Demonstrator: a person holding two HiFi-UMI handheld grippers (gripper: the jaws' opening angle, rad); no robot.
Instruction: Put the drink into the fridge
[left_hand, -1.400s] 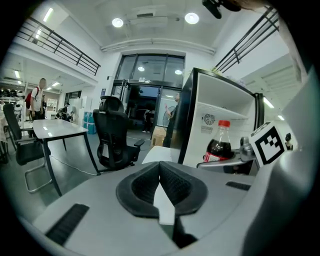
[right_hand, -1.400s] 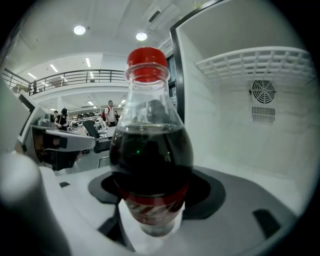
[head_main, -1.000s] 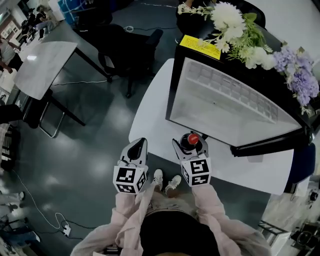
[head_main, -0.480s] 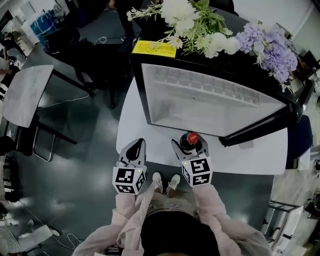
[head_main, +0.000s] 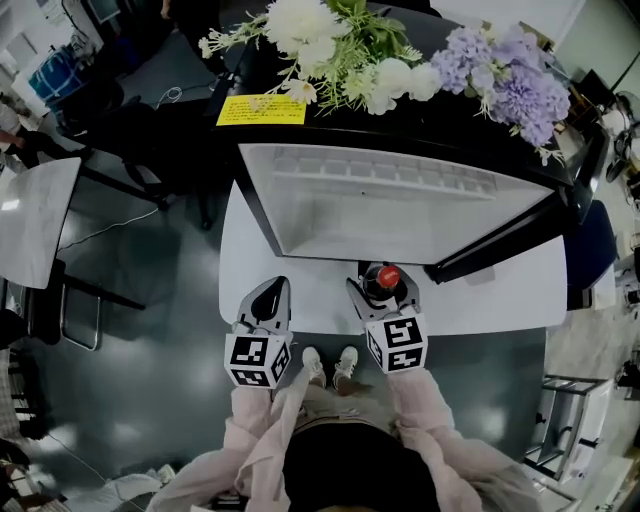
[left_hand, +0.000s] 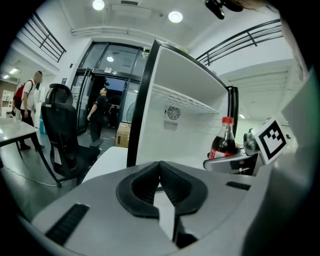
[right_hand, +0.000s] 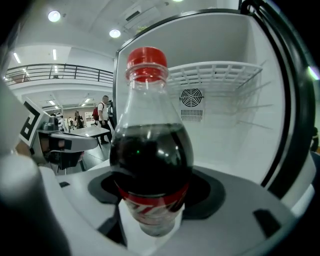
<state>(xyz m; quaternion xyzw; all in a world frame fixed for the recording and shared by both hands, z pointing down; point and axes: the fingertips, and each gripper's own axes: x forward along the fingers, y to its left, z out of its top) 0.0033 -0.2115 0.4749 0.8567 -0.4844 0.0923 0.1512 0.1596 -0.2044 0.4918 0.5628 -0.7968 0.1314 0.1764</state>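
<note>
A dark cola bottle (head_main: 383, 279) (right_hand: 150, 145) with a red cap stands upright between the jaws of my right gripper (head_main: 381, 290), which is shut on it. It also shows in the left gripper view as the bottle (left_hand: 223, 142). The bottle hangs over the white table (head_main: 260, 270), just in front of the open black fridge (head_main: 390, 205), whose white inside (right_hand: 235, 120) has a wire shelf. The fridge door (head_main: 515, 245) stands swung out to the right. My left gripper (head_main: 268, 300) (left_hand: 161, 185) is shut on nothing, to the left of the bottle, level with it.
White and purple flowers (head_main: 400, 60) and a yellow sticker (head_main: 260, 110) lie on the fridge top. A black office chair (left_hand: 62, 135) and grey tables (head_main: 25, 215) stand to the left. People stand in the background (left_hand: 100, 112). My own shoes (head_main: 330, 362) show below the table edge.
The view has shifted so the fridge now sits squarely ahead. Both grippers hold their pose, and the bottle stays in the right one.
</note>
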